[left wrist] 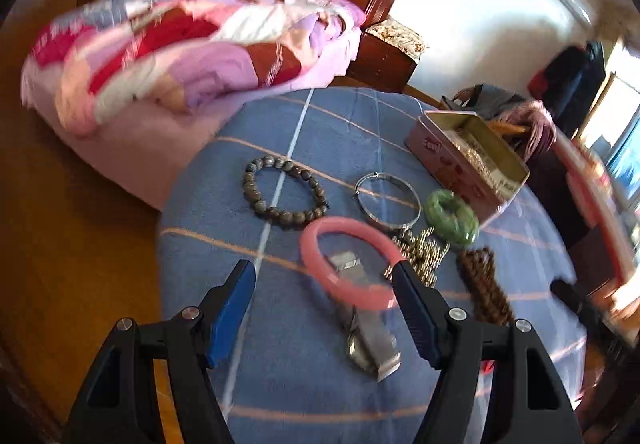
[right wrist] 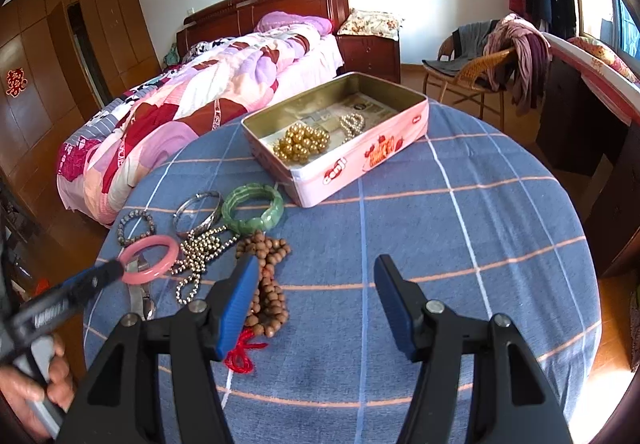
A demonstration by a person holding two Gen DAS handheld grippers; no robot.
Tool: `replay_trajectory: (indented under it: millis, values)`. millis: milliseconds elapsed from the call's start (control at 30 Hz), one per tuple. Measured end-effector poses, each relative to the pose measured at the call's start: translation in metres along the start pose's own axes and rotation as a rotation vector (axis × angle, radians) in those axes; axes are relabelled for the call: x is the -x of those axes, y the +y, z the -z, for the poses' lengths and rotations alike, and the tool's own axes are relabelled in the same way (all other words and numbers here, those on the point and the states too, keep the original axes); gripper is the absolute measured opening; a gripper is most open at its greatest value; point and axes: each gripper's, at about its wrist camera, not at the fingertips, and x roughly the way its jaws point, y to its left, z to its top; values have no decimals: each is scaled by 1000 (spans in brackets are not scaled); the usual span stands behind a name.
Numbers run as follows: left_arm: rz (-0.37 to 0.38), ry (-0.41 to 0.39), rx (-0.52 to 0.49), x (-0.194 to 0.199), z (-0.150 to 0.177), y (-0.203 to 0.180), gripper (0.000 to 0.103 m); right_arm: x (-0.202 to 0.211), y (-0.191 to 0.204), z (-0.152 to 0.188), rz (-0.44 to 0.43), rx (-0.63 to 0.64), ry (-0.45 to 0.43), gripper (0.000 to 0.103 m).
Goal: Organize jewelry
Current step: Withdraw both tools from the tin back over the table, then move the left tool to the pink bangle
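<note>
Jewelry lies in a loose cluster on the tabletop [right wrist: 460, 228], which wears a blue checked cloth: a pink bangle [left wrist: 347, 262], a dark bead bracelet [left wrist: 284, 192], a silver bangle [left wrist: 387, 200], a green bangle [left wrist: 452, 216], a silver bead chain [right wrist: 200, 256] and a long string of brown wooden beads [right wrist: 266, 284] with a red tassel. A watch [left wrist: 366, 328] lies partly under the pink bangle. Just behind the cluster stands a pink tin [right wrist: 360, 160], lid off, already holding a heap of gold beads [right wrist: 302, 144] and a pearl strand [right wrist: 352, 124].

The step in hand looks like the reach for the next piece. The left gripper [left wrist: 324, 284] hangs low over the pink bangle with its fingers spread wide and nothing held; one fingertip appears at the bangle's rim, though the blur hides whether it touches. The right gripper [right wrist: 316, 276] hovers over bare cloth beside the wooden beads, fingers also well apart and empty.

Next, I judge, the left fingers must straddle the bangle's rim, close, and carry it to the tin without dragging the watch along.

Around the tabletop is a bedroom: a bed [right wrist: 192, 116] with a patchwork quilt, wooden wardrobes, and a wicker chair [right wrist: 472, 76] draped in clothes.
</note>
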Motion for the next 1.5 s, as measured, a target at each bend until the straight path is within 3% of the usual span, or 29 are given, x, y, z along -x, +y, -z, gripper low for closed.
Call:
replay_trajectory:
  millis: [67,200,233,300,500,800,967,1100,1200,1333,1400,1500]
  values:
    - [-25,15,-2,-8,-7,-4,57,0,-1,0,1,1,0,64]
    - [51,99,57,-25,-14,-3,39,0,-1,0,7,-5,-3,64]
    - [58,118,63,-30,-14,-3,30,-1,-2,-1,5,-9,-1,64]
    - [44,119,27,-33,-13,-11,23,-1,-3,-1,3,-13,1,64]
    - [63,97,-11,-30,-14,-21,21,-3,-8,-1,5,-20,5,64]
    - [168,-50,-70,10,-25,-37,18,-11,-15,2,-27,-55,36,61]
    - [240,-48,-70,15,-26,-41,18,-16,-15,4,-49,-69,63,58]
    - [339,-26,-91,17,-22,-46,17,-15,-17,3,-53,-80,64,58]
    - [222,-21,-169,11,-16,-51,17,-15,-16,3,-54,-81,65,58]
    - [130,3,-192,4,-10,-42,16,-16,-15,3,-53,-71,67,58]
    - [121,-5,-196,6,-10,-39,1,-16,-15,3,-56,-72,67,58]
    - [139,-37,-210,14,-12,-39,0,-17,-14,2,-55,-74,70,58]
